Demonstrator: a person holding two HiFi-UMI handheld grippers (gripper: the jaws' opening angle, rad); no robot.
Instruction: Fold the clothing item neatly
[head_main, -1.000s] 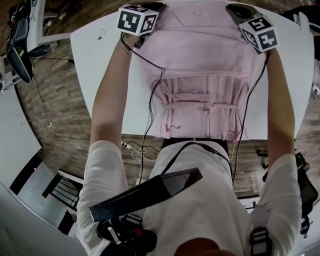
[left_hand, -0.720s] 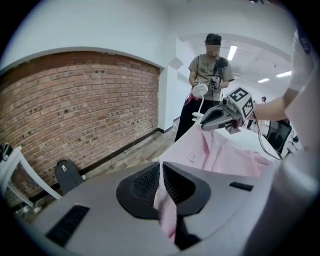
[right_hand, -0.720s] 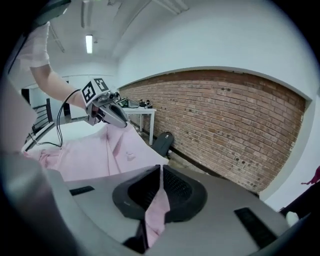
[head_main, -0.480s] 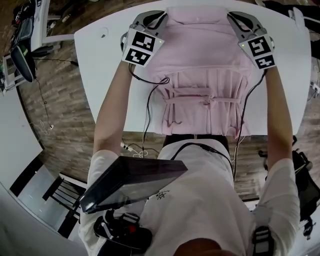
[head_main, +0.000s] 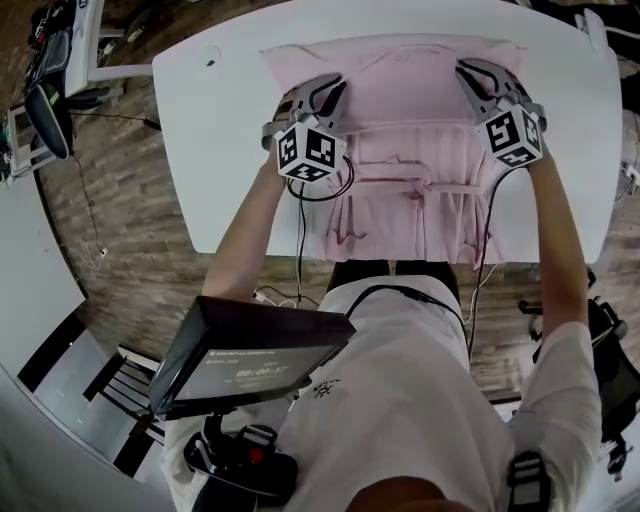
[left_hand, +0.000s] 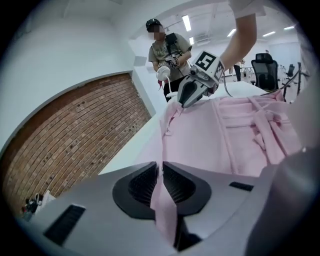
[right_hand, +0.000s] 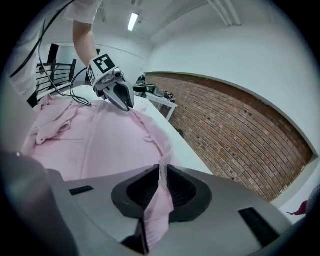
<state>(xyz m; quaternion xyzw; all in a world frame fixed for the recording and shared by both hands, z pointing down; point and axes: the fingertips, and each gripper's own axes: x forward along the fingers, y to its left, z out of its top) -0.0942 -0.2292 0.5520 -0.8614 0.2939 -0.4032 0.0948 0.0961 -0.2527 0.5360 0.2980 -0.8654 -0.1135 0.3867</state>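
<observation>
A pink garment (head_main: 410, 110) with ties lies spread on the white table (head_main: 220, 120); its near hem hangs over the front edge. My left gripper (head_main: 325, 92) pinches the cloth's left side, and its own view shows a strip of pink fabric (left_hand: 200, 135) squeezed between the jaws of the left gripper (left_hand: 161, 167). My right gripper (head_main: 478, 78) holds the right side. In its own view, fabric (right_hand: 100, 140) runs up through the right gripper (right_hand: 161, 170), whose jaws are opening slightly while the pads still touch the cloth. Each gripper sees the other across the garment.
A dark screen (head_main: 250, 350) hangs at my chest, and cables run along both arms. A person (left_hand: 167, 50) stands beyond the table's far end, near an office chair (left_hand: 265, 62). A brick wall (right_hand: 240, 135) runs alongside the table, and wooden floor lies left of it.
Both grippers have come back toward me from the table's far edge, drawing the garment's upper part with them. A fold of pink cloth now lies behind them.
</observation>
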